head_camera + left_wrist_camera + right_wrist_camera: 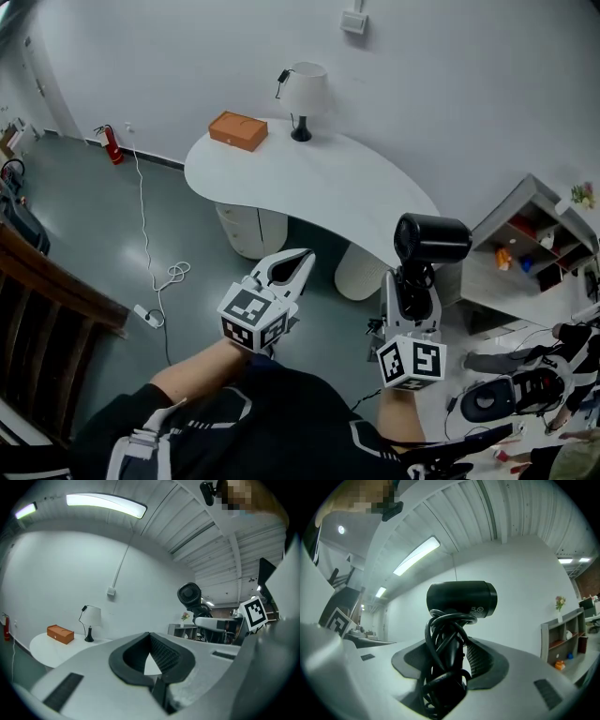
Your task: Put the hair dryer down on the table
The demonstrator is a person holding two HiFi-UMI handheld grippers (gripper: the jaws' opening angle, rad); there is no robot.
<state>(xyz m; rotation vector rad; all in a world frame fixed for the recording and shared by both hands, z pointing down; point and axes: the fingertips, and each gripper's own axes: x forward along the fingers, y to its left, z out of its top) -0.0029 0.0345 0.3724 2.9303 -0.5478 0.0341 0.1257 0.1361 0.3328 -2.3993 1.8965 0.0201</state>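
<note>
My right gripper (412, 283) is shut on the handle of a black hair dryer (433, 238), which stands upright with its barrel on top. In the right gripper view the hair dryer (461, 598) has its black cord wound round the handle between the jaws of the right gripper (449, 645). It hangs in the air, short of the near right end of the white curved table (309, 178). My left gripper (302, 259) is beside it to the left, shut and holding nothing. From the left gripper (150, 635), the hair dryer (189, 594) shows at the right.
An orange box (238, 130) and a white lamp (303, 94) stand at the table's far end. A grey shelf unit (525, 244) is at the right, with shoes and cables on the floor below. A fire extinguisher (112, 143) and a white cable (150, 281) are on the left.
</note>
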